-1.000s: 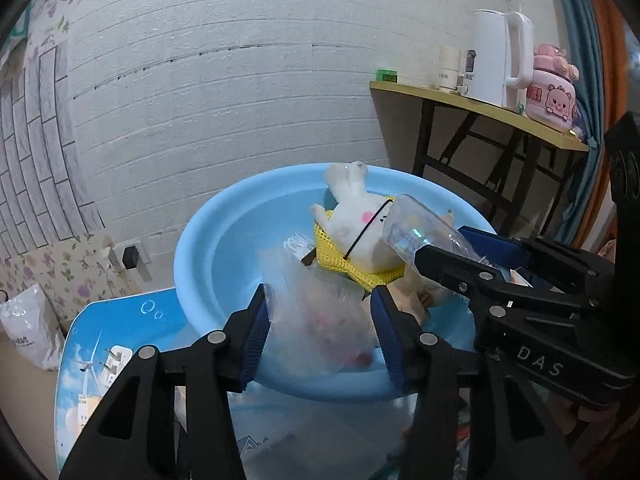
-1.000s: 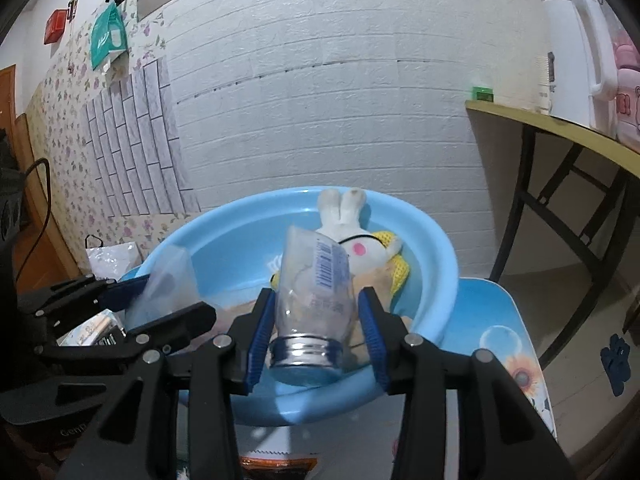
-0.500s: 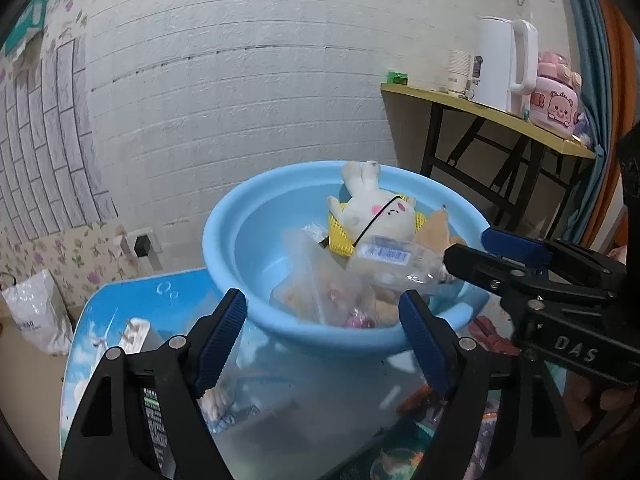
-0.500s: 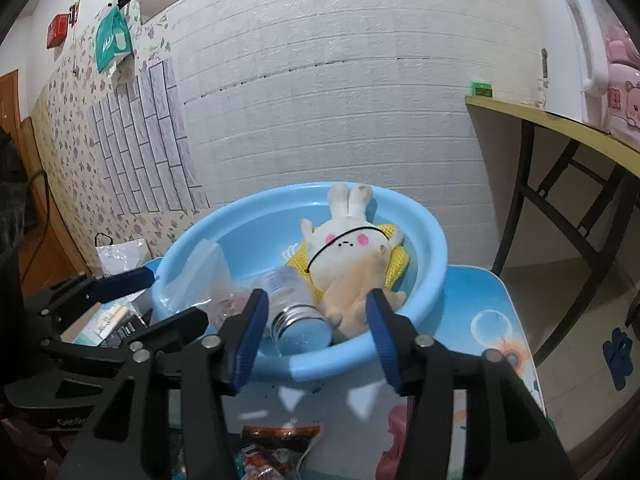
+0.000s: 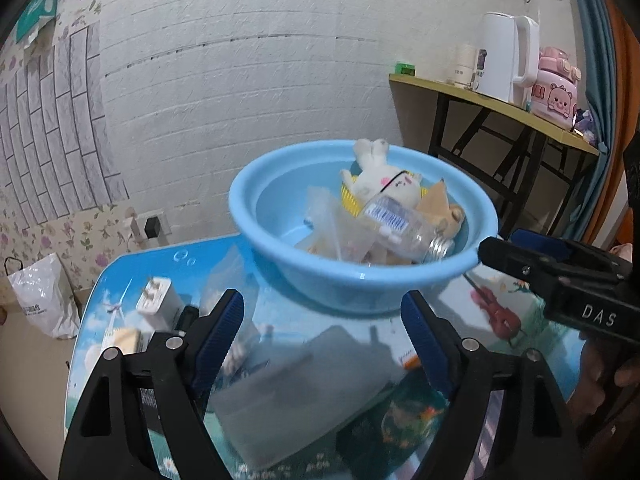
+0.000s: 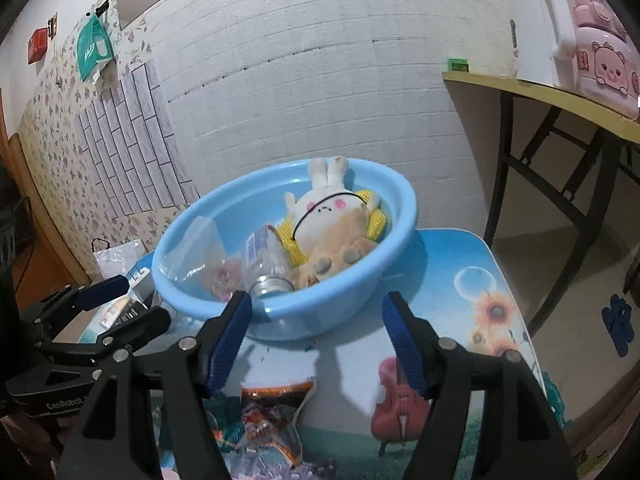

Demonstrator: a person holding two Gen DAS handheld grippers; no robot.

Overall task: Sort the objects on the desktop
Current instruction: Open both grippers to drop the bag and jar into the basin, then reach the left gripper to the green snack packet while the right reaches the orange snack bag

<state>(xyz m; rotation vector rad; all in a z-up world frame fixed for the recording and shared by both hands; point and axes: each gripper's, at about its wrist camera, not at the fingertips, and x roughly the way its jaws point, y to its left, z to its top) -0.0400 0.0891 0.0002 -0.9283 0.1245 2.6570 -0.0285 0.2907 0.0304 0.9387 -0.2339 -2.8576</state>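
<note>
Table (image 5: 132, 276) with a printed blue top carries everything. Far left on it, a white charger plug (image 5: 154, 300) lies near the left edge, with a clear plastic bag (image 5: 228, 276) just right of it. Left gripper (image 5: 320, 336) spread wide, nothing between its blue pads, hovering over the near part of the table above a blurred grey flat item (image 5: 304, 392); cannot tell what that is. Blue basin (image 5: 352, 280) sits at the table's far middle, beyond both tools. Inside it, from left: a clear plastic pouch (image 5: 340, 228), then a clear bottle (image 5: 404, 228) lying on its side with its metal cap toward the near rim, then a white bunny plush (image 6: 324, 208) on its back against the far wall, resting on something yellow (image 6: 378, 222), with a tan plush (image 6: 336, 252) against the bunny's near side. Right gripper (image 6: 316, 336) also spread wide and empty, near side of the basin, not touching it. Snack wrappers (image 6: 268, 424) lie below it on the near table. Far right, a side table (image 5: 496, 104) holds a white kettle (image 5: 506, 56) and a pink container (image 5: 556, 92).
</note>
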